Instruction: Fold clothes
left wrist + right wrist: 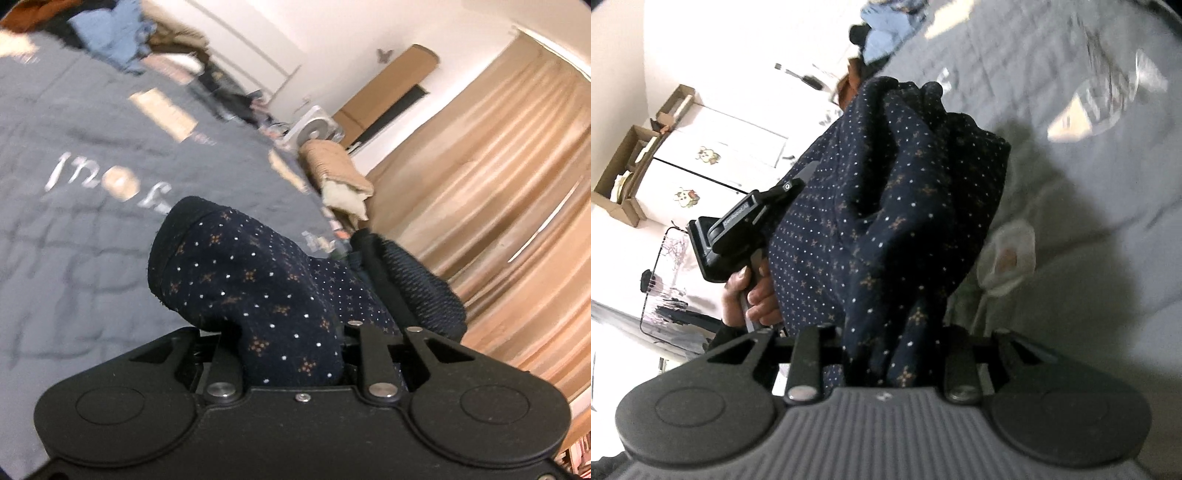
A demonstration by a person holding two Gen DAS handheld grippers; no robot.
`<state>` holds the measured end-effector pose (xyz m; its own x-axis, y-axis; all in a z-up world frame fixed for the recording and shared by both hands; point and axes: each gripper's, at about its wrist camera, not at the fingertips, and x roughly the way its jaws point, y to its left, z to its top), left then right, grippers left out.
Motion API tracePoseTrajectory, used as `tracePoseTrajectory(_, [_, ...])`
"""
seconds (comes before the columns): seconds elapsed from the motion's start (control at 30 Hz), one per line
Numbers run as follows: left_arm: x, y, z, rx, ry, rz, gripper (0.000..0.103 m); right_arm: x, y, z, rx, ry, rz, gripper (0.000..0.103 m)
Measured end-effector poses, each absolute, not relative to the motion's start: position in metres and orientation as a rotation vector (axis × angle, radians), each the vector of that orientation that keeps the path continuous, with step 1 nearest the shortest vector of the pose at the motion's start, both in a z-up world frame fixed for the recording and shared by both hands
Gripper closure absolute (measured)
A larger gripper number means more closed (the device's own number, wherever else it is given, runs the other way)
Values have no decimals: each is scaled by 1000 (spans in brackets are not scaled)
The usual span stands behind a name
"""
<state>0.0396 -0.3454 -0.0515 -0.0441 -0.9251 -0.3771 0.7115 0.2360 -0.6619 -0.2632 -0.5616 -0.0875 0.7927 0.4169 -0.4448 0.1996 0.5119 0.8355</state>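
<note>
1. Left claw (291, 354): we find it pinching a bunched edge of the navy dotted garment (243, 280). The cloth rises straight out from between the fingers and blocks any sight of their tips.
2. Garment position: it hangs lifted between both claws, above the grey quilted bed (74, 206). Whether any part of it touches the quilt cannot be told from either view.
3. Right claw (886, 358): it is likewise closed on a fold of the same garment, the fabric filling the gap between the fingers.
4. Governing relation: in the right wrist view the garment's long axis runs away from the right claw, and the left claw enters its flank from the left, gripped by the person's hand (750, 291). We judge neither hand nearer; both are at the cloth, so the next move depends on spreading them apart.
5. Obscured matters: the type of garment, its hems and its full extent are not discernible. The clothes pile (122, 40) beyond is blurred.
</note>
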Motion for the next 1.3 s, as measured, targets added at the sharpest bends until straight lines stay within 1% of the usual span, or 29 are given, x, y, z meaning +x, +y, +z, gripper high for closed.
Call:
tracePoseTrajectory(0.27, [-8,-429,3,-304,792,-1437,81,-306,-624,-16,957,601,68,75])
tracePoseTrajectory(0.53, [-61,-559,45,-318,712,-1572,81,-360,-722,61,839,542,-86,75])
tracePoseTrajectory(0.7, [-90,-646,55,-310,701,-1640,81,-385,-783,92,790,523,-186,75])
tracePoseTrajectory(0.87, [-108,-720,40,-290,735,-1673,81,-402,-841,90,775,528,-272,75])
tracePoseTrajectory(1.03, [-116,-776,-9,-252,815,-1649,81,-406,-885,37,831,575,-322,74])
tracePoseTrajectory(1.17, [-112,-798,-51,-210,882,-1607,80,-409,-919,-5,875,610,-359,73])
tracePoseTrajectory(1.23, [-106,-798,-65,-239,894,-1617,80,-417,-925,-16,896,589,-329,72])
tracePoseTrajectory(1.3, [-100,-799,-67,-249,892,-1626,76,-428,-930,-23,920,562,-298,71])
